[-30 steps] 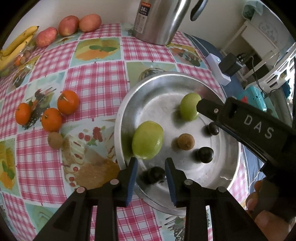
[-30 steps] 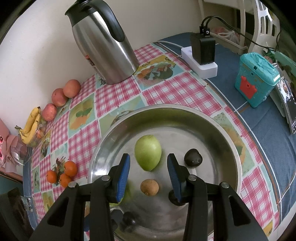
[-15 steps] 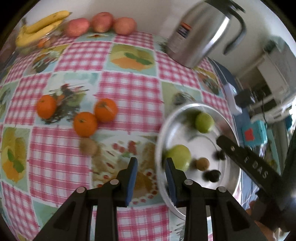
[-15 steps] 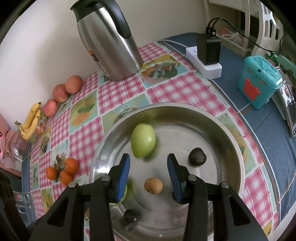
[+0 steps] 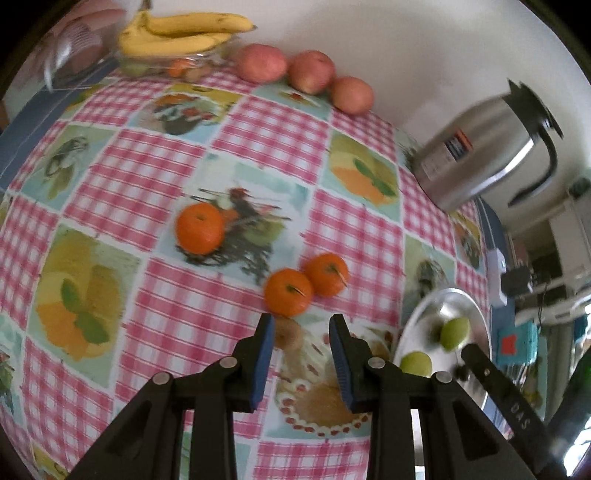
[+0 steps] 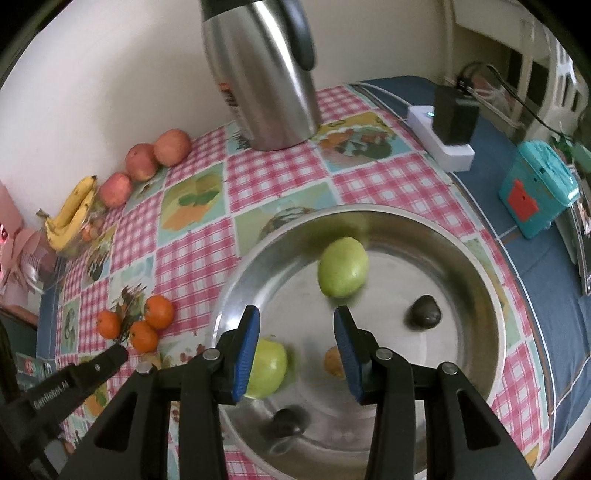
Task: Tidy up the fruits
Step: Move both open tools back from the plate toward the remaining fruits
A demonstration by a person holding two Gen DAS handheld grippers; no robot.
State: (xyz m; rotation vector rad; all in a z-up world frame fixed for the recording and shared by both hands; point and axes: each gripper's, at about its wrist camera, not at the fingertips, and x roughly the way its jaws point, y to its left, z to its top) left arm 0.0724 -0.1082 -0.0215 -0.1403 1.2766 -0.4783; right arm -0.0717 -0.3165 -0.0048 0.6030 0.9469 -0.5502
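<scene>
The left gripper (image 5: 301, 334) hangs over the pink-checked tablecloth (image 5: 155, 173) with its blue-padded jaws narrowly parted and nothing between them. Just beyond its tips lies a small brown kiwi-like fruit (image 5: 286, 334), blurred and partly hidden by the left jaw, so its kind is a guess. Touching each other just past it sit two small orange tangerines (image 5: 306, 284), a third tangerine (image 5: 200, 228) lies farther left, and three red apples (image 5: 303, 72) and a yellow banana bunch (image 5: 184, 33) line the far wall.

The right gripper (image 6: 297, 334) hovers empty, jaws part open, above the round steel tray (image 6: 476, 273). The tray holds two green guava-like fruits (image 6: 343, 266), a small brown fruit (image 6: 332, 363) and two dark plums (image 6: 426, 315).

The step in hand looks like fetching a loose fruit for the tray. To do it well, the left jaws should widen before they descend, straddle one fruit only, and close across its middle so the neighbouring tangerine is not nudged away.

A second ago the left gripper was over the tray's near rim with a dark fruit just past its tips; it has since swung left to the tangerines, leaving the tray at the right edge. The right gripper has shifted only a little.
</scene>
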